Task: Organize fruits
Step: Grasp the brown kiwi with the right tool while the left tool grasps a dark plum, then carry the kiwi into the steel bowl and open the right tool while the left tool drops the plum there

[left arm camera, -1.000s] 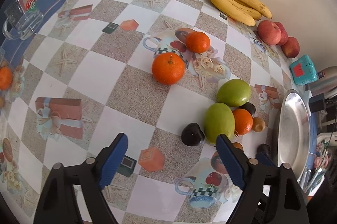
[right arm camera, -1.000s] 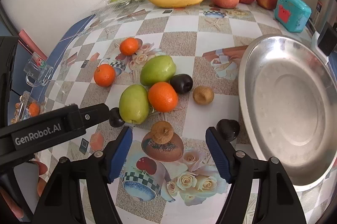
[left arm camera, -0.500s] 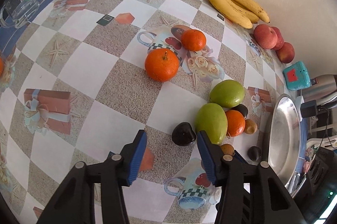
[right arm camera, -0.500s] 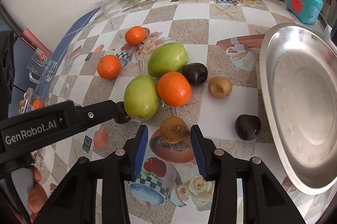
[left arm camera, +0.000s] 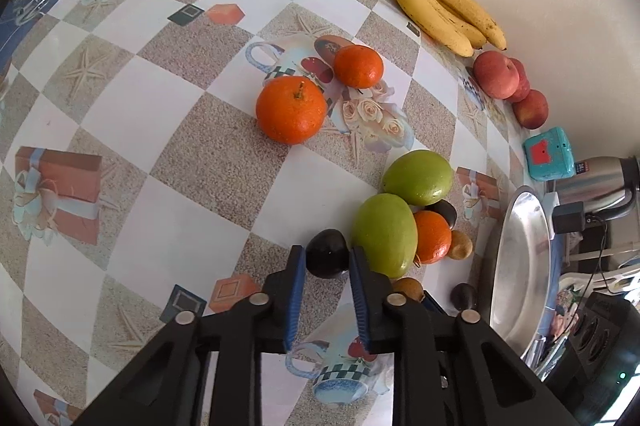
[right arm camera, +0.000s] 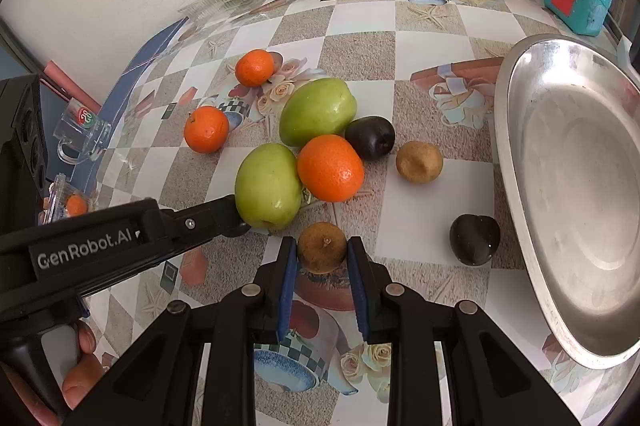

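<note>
in the left wrist view, low and just right of centre, our left gripper (left arm camera: 327,268) has its blue pads on either side of a dark plum (left arm camera: 327,259), pinching it or within a hair of doing so; we cannot tell if the pads press the skin. the plum sits on the patterned tablecloth (left arm camera: 192,162) straight ahead between the fingers, with a green fruit (left arm camera: 384,235) just beside the right finger, near enough to be nudged. in the right wrist view, low centre, our right gripper (right arm camera: 322,253) likewise closes around a small brown fruit (right arm camera: 322,247), round, with no long axis to line up. the steel tray (right arm camera: 516,154) fills the right edge of that frame, well apart from the brown fruit, with a second dark plum (right arm camera: 475,239) lying between them. we judge the tray a likely place for the fruit, and the right hand is nearer to it, so the coming move would run rightward, and the left hand would have to cross the cluster of fruit.
</note>
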Available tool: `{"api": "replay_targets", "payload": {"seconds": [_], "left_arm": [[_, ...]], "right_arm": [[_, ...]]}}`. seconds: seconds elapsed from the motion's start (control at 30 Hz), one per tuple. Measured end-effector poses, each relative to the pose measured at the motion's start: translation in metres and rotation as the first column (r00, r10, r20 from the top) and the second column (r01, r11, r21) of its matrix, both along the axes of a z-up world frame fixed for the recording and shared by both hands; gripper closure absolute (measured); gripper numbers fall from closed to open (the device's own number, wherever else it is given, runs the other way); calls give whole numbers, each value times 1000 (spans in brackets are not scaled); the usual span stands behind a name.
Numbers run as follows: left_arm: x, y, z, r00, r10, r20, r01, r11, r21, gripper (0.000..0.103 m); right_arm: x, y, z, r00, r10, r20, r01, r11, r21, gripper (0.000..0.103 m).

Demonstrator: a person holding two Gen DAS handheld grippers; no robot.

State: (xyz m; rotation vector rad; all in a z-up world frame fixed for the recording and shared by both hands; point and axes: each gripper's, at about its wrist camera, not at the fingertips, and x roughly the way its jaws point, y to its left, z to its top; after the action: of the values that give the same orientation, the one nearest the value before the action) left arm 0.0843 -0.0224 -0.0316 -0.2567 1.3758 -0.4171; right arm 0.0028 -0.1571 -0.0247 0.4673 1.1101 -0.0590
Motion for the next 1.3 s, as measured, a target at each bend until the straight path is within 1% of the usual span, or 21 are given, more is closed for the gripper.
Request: {"api": "replay_targets", "payload": {"seconds": [0.07, 0.2, 0.37, 0.53, 0.73, 0.9, 1.03, 1.13, 1.23, 1.3], "left_arm": [[-1, -1, 1, 1000, -5, 4, 5, 1000, 7, 80], [0, 1, 2, 1000, 16, -2, -16, 1000, 3, 82], [1, 7, 16, 998, 46, 32, -45, 999, -10, 82], [0, 8, 36, 994, 59, 87, -58, 998, -22, 82], [-6, -4, 48, 992, 45, 115, -42, 998, -36, 82], [-18, -26, 51, 992, -2, 124, 7, 999, -40, 82], [-30, -48, 54, 989, -58, 136, 65, 997, -42, 82], [-39, -66, 54, 985, -104, 140, 111, 993, -46, 82], [-47, -86, 50, 980, -146, 132, 154, 987, -55, 82], [-53, -101, 50, 973, -181, 142, 190, 980, -55, 82]], "right_arm": [[0, 0, -1, 1000, -1, -2, 1, 1000, 3, 76], [-2, -2, 0, 1000, -6, -3, 6, 1000, 7, 76], [-4, -3, 8, 1000, -10, 15, 9, 1000, 18, 76], [-9, -9, 24, 998, -30, 48, 29, 999, 19, 76], [-22, -29, 37, 994, -81, 68, 81, 997, 2, 76], [-37, -60, 42, 987, -150, 59, 154, 986, -60, 76], [-53, -90, 42, 975, -220, 39, 223, 969, -107, 76], [-67, -115, 40, 961, -275, 21, 275, 956, -104, 76], [-77, -130, 39, 947, -321, 10, 320, 942, -97, 76], [-85, -143, 38, 934, -357, 4, 356, 931, -86, 76]]}}
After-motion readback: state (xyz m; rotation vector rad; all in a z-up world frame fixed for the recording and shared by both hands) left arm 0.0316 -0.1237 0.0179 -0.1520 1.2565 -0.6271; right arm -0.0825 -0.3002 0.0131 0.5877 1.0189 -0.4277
